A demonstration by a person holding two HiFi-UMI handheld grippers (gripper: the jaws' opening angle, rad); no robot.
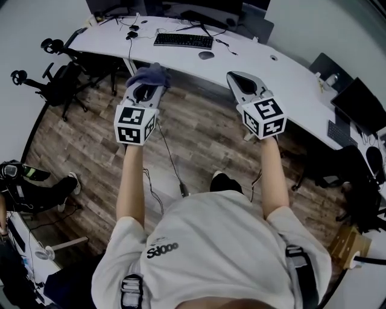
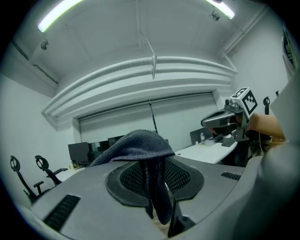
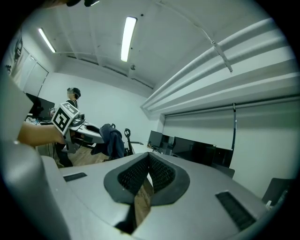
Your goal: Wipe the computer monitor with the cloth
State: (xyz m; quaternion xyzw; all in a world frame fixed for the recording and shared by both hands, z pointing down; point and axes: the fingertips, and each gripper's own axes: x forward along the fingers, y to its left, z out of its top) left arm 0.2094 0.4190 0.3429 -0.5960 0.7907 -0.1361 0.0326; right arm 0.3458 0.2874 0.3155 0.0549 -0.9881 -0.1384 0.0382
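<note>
A dark blue cloth (image 1: 149,75) is draped over the tip of my left gripper (image 1: 146,83), whose jaws are shut on it. In the left gripper view the cloth (image 2: 136,143) covers the jaw tips and hangs down between the pads of the left gripper (image 2: 151,157). My right gripper (image 1: 237,79) hovers level with it, to its right, jaws shut with nothing between them. In its own view the right gripper (image 3: 149,157) points toward a row of dark monitors (image 3: 187,148). Both are held above the floor, short of the white desk (image 1: 253,60). Monitors (image 1: 199,6) stand at the desk's far edge.
On the desk lie a keyboard (image 1: 183,40), a mouse (image 1: 206,55) and cables. Black office chairs (image 1: 60,84) stand at the left. Another person (image 1: 36,187) sits at the lower left. A second monitor (image 1: 359,104) stands at the right. A cable (image 1: 172,160) runs across the wooden floor.
</note>
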